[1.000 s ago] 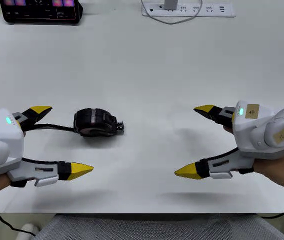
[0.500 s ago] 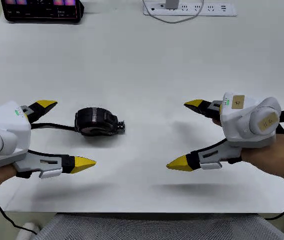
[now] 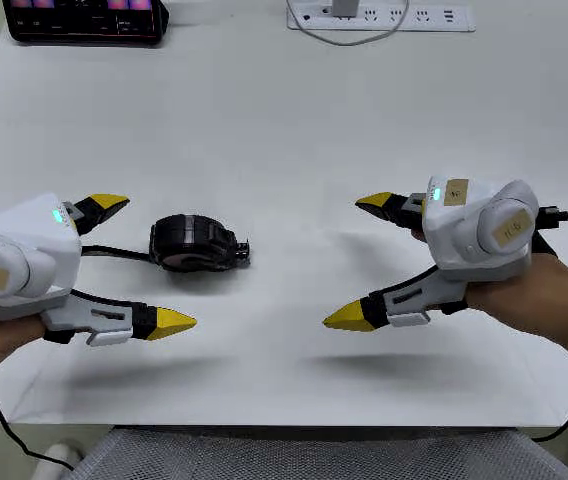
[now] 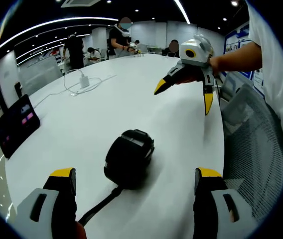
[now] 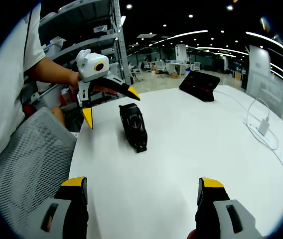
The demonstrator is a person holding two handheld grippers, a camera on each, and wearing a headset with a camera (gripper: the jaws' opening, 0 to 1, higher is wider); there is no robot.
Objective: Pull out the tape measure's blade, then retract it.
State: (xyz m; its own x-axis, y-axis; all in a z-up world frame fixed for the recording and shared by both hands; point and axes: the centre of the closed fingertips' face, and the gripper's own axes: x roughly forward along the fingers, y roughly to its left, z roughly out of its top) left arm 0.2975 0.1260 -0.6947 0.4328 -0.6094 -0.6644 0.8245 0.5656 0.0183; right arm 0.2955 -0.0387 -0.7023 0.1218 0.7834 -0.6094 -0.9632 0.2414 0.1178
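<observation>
Near edge first: the left claw (image 3: pixel 147 262) at 8 o'clock has its jaws spread wide, with nothing in them. The right claw (image 3: pixel 349 262) at 4 o'clock is wide apart too and empty, tips aimed toward 9. Just ahead of the left claw's tips lies the black tape measure (image 3: pixel 192 244), flat on the white tabletop (image 3: pixel 284 130) and untouched. Its blade hook sits at the case mouth, pointing to 3, and its black strap (image 3: pixel 114 253) trails toward 9. Far off are a dark tablet (image 3: pixel 79 18) at 11 o'clock and a white power strip (image 3: pixel 379 15) at 1.
</observation>
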